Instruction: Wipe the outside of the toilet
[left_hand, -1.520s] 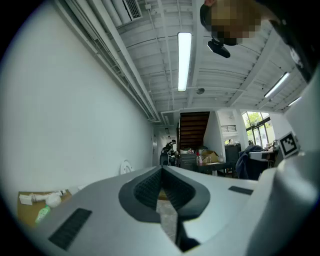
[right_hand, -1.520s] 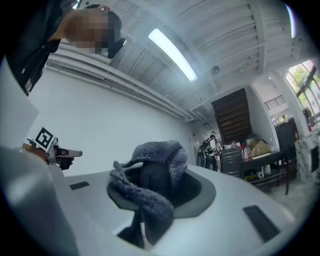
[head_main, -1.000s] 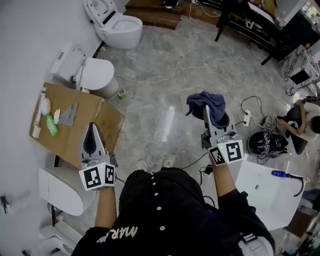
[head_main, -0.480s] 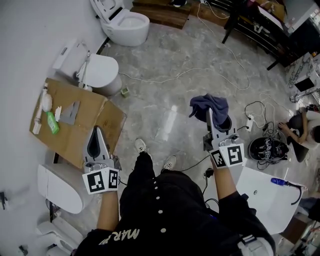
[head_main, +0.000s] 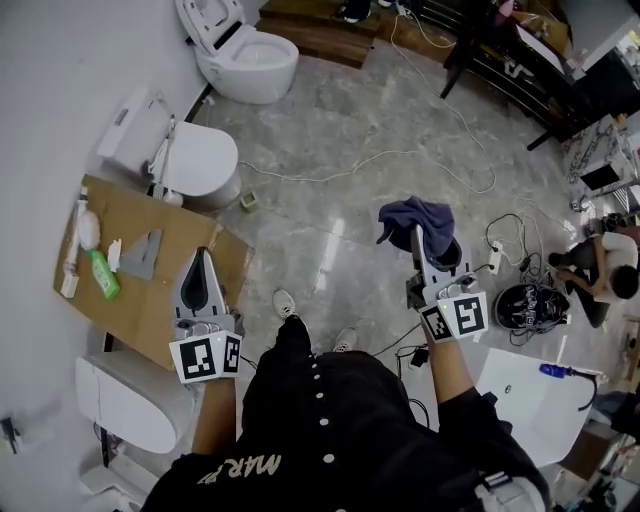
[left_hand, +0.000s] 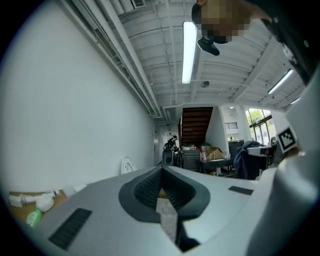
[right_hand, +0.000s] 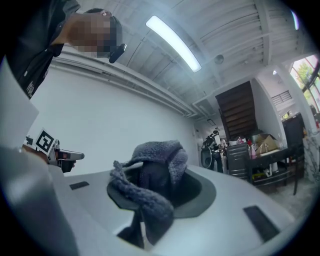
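Grey marble floor fills the head view, with a white wall along the left. A cardboard sheet lies flat by that wall and carries a green bottle. Just beyond the cardboard's far edge stands a closed toilet. Farther beyond it is an open toilet, and on the cardboard's near side a third toilet. A white cable snakes over the floor well to the right of the cardboard. The left gripper hangs over the cardboard's right part, its jaws drawn together with nothing between them. The right gripper is well to the right of the cardboard, over bare floor. It is clamped on a dark blue-grey cloth, which is apart from all three toilets.

In the left gripper view the left gripper has its pads meeting at the tips, holding nothing. The cardboard sheet and the green bottle sit low at the left against the white wall. A dark staircase rises far beyond them under a long ceiling light.

In the right gripper view the right gripper is closed on the cloth, which bunches over the jaw tips and hangs down between them. The left gripper shows small at the left.
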